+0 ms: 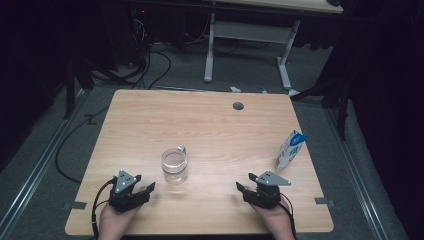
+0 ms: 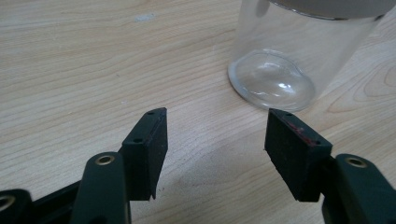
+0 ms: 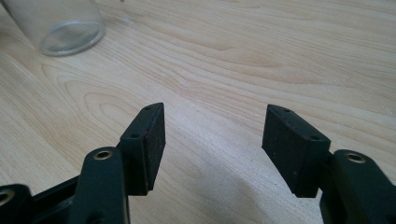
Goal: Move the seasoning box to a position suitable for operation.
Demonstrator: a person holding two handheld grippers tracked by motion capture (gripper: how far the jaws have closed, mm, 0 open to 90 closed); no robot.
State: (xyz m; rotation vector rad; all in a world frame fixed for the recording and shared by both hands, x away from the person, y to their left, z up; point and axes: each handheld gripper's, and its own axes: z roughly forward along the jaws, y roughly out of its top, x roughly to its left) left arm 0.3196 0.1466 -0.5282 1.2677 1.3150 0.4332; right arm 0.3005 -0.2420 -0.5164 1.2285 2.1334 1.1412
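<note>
Nothing is held yet: the glass (image 1: pixel 174 165), empty and upright with its handle turned away from the person, is left standing untouched on the table (image 1: pixel 150 120). Just left of the glass and nearer the person, the left gripper (image 1: pixel 148 188) is rested with jaws spread wide around nothing. Right of the glass, farther off, the right gripper (image 1: pixel 243 183) is likewise held wide open. Beyond it, well right of the glass, a carton (image 1: pixel 290 149) is seen upright, unopened as far as can be told; every step is judged still to be done

Black claws (image 1: pixel 148 189); grey three-cornered plates; trailing cables
</note>
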